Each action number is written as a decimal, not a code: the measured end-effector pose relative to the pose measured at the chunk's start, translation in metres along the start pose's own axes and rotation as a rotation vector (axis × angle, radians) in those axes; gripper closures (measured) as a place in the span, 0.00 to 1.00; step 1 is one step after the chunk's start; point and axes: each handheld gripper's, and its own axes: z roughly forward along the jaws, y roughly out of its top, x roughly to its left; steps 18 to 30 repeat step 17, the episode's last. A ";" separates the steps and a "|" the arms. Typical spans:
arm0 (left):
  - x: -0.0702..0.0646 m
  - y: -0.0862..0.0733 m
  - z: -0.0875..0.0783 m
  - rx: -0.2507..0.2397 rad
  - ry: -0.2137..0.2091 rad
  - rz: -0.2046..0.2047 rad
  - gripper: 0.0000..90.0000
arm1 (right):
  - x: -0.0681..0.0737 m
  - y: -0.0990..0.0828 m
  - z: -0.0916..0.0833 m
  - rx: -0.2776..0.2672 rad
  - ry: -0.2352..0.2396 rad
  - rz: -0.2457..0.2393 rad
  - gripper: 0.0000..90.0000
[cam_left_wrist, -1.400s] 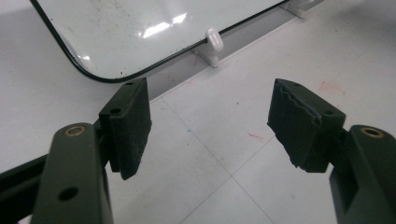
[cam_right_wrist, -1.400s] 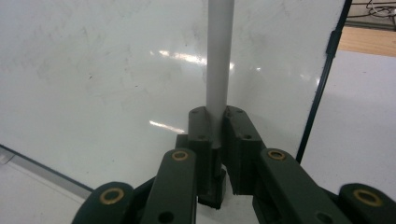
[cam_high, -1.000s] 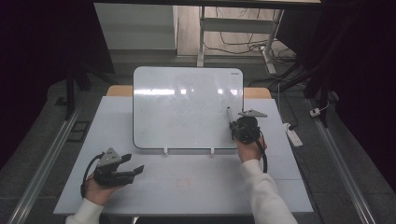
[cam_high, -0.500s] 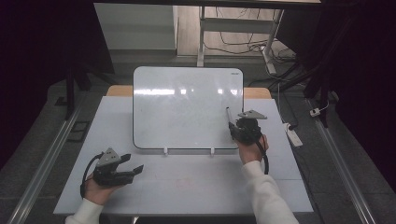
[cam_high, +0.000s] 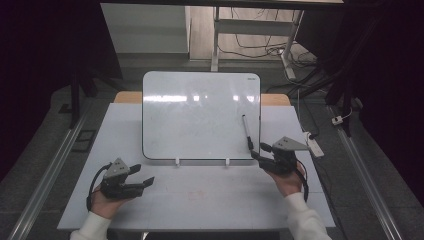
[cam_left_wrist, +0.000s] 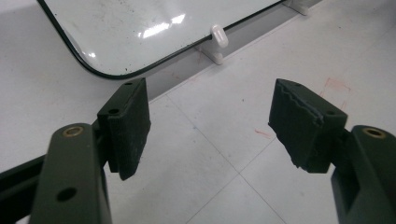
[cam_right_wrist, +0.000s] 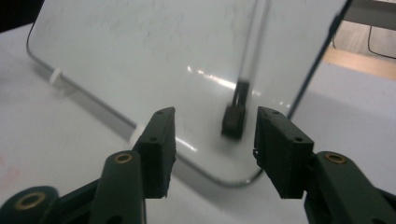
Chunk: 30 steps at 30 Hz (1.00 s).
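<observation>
Marker lies on whiteboard, seemingly just ahead of empty, just-opening right gripper.

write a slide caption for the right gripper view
Open right gripper, empty, faces the marker lying on the whiteboard.

Right claw released from marker and drawn back

The right claw has left the marker, which now lies alone on the whiteboard near its right edge, and has pulled back toward the near edge of the table, to a spot just off the board's near right corner. Its jaws have just been opening; in the right gripper view they stand apart with nothing between them, the marker's tip beyond.
</observation>
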 end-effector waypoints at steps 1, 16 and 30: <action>0.000 0.000 0.000 0.000 -0.001 -0.001 0.33 | -0.001 -0.005 -0.003 -0.002 0.005 -0.004 0.51; 0.001 -0.001 0.002 0.008 -0.006 -0.003 0.30 | -0.022 -0.058 -0.034 0.031 0.016 -0.029 0.49; 0.001 -0.001 0.002 0.009 -0.006 -0.003 0.30 | -0.022 -0.058 -0.034 0.027 0.019 -0.029 0.49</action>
